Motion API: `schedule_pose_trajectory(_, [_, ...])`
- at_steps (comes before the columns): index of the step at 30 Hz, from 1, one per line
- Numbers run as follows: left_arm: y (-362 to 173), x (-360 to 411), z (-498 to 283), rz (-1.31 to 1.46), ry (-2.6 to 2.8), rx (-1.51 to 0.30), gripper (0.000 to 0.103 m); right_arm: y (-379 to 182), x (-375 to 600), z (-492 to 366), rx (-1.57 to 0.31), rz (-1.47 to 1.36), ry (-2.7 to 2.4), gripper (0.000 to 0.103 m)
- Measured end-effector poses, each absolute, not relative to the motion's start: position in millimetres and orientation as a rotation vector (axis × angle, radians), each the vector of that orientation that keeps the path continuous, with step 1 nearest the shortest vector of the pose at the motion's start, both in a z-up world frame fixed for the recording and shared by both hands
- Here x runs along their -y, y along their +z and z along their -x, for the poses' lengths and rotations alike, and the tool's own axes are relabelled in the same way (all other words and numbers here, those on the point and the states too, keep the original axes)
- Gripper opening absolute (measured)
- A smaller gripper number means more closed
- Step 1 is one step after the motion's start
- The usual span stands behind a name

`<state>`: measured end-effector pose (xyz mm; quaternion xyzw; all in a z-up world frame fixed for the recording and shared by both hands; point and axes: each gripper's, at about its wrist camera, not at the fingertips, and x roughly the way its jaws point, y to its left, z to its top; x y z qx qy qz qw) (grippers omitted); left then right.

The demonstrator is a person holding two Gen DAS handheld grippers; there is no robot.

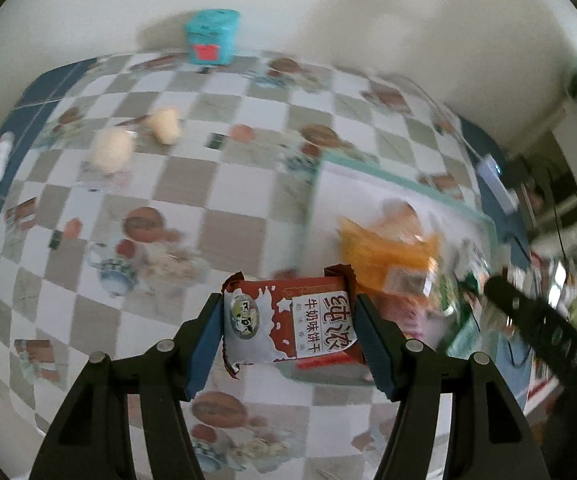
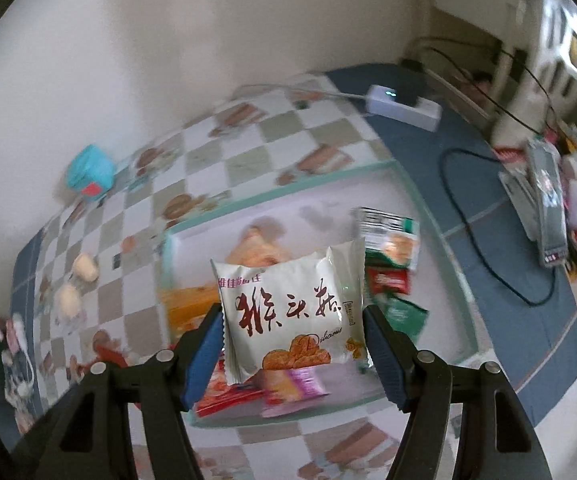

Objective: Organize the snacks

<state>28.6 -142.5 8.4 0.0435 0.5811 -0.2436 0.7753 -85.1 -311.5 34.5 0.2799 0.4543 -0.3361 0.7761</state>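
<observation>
Checkered cloth printed with teapots and breads covers the bench [image 1: 216, 184], which stands against a pale wall. On it sits a shallow white tray with a pale green rim [image 2: 288, 188], holding a loose heap of snack packets: an orange packet [image 1: 388, 248], green packets [image 2: 396, 248] and a pink one [image 2: 304, 384].

The left hand-held gripper [image 1: 290, 326] is clamped on a red-and-white biscuit packet [image 1: 288, 324], its blue pads pressing the packet's two ends, above the near left corner of the tray. The right hand-held gripper [image 2: 293, 332] grips a white snack packet with red lettering [image 2: 292, 316] by its side edges, held over the heap in the tray.

Two pale round buns [image 1: 136, 140] lie on the cloth well apart from the tray, near the far left. A teal box [image 1: 212, 36] with a red label stands at the wall edge of the bench. A white power strip [image 2: 404, 108] rests on the blue border of the cloth beyond the tray, and a black cable [image 2: 468, 236] loops beside it. Much of both views is blurred.
</observation>
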Motion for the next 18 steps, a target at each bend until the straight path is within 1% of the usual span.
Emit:
schedule_pose_trajectory(8, [-7,185,5,-0.201,-0.633,-1.285,0.066,22,344,103,-0.995,-0.676,-0.793,0.071])
schedule_pose_trajectory(12, [-16,195,9,-0.220,-0.643,-1.299,0.066,-2,350,99,-1.060,-0.720,-0.781,0.072])
schedule_pose_trajectory(18, [-26,203,9,-0.231,-0.652,-1.305,0.066,-18,354,98,-1.087,-0.736,-0.779,0.072])
